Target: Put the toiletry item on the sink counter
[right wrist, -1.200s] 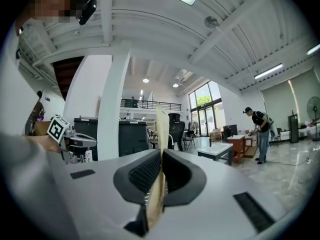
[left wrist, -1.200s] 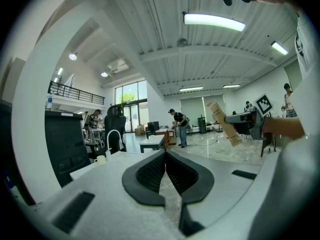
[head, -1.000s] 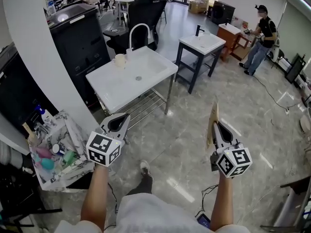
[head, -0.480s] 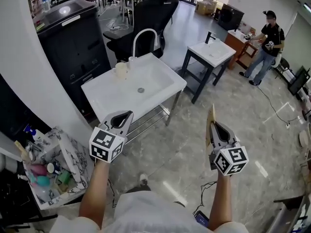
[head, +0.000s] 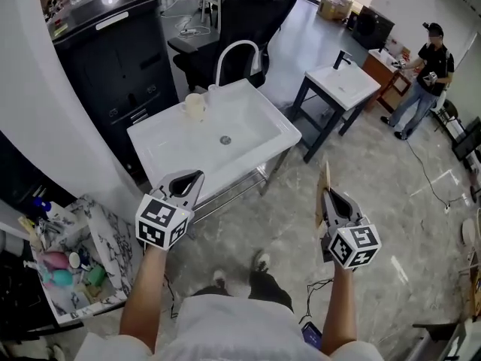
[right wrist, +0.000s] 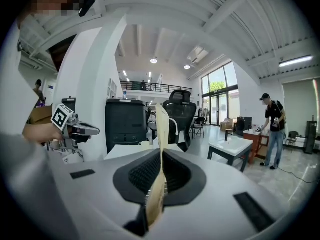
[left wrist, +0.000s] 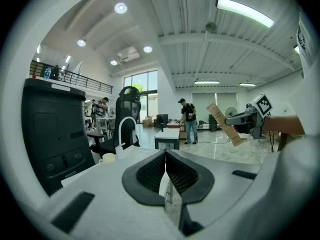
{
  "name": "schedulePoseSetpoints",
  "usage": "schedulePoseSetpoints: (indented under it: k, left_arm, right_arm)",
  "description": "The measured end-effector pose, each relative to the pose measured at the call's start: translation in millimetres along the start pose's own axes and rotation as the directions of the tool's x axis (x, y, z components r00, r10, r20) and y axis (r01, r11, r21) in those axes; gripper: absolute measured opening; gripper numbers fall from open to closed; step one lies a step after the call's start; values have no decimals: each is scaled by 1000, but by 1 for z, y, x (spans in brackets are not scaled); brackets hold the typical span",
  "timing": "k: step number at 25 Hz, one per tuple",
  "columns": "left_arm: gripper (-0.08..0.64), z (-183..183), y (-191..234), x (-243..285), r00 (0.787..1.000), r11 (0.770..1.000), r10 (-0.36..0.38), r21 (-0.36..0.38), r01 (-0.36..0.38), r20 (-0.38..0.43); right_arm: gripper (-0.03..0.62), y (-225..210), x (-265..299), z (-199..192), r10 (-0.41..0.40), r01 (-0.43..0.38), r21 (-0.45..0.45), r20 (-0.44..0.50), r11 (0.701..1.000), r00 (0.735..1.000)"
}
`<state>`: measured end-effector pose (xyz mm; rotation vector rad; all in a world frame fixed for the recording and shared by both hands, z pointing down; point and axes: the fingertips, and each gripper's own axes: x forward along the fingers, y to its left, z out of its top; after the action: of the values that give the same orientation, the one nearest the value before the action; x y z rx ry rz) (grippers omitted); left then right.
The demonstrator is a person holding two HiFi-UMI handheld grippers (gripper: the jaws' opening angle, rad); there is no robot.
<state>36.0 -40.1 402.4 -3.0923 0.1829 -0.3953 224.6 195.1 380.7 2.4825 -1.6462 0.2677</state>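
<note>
Head view: your right gripper (head: 331, 195) is clamped on the tan toiletry packet (head: 326, 177), whose long axis stands upright. The white sink bench (head: 161, 138) lies ahead and to the left, nearer your left gripper (head: 188, 180). Left gripper view: those jaws are together with nothing between them. Right gripper view: the jaws pinch the packet's lower part, and the bench sits beyond, well apart.
</note>
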Motion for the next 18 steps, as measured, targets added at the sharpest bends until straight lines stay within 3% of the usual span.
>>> schedulePoseSetpoints:
  k: [11, 18]
  left_arm:
    - [11, -20, 54, 34, 981, 983, 174, -48, -178, -82]
    - [11, -22, 97, 73, 938, 935, 323, -113, -337, -128]
  right_arm:
    - [9, -30, 139, 8, 202, -204, -53, -43, 978, 979]
    - [11, -51, 248, 11, 353, -362, -97, -96, 927, 931]
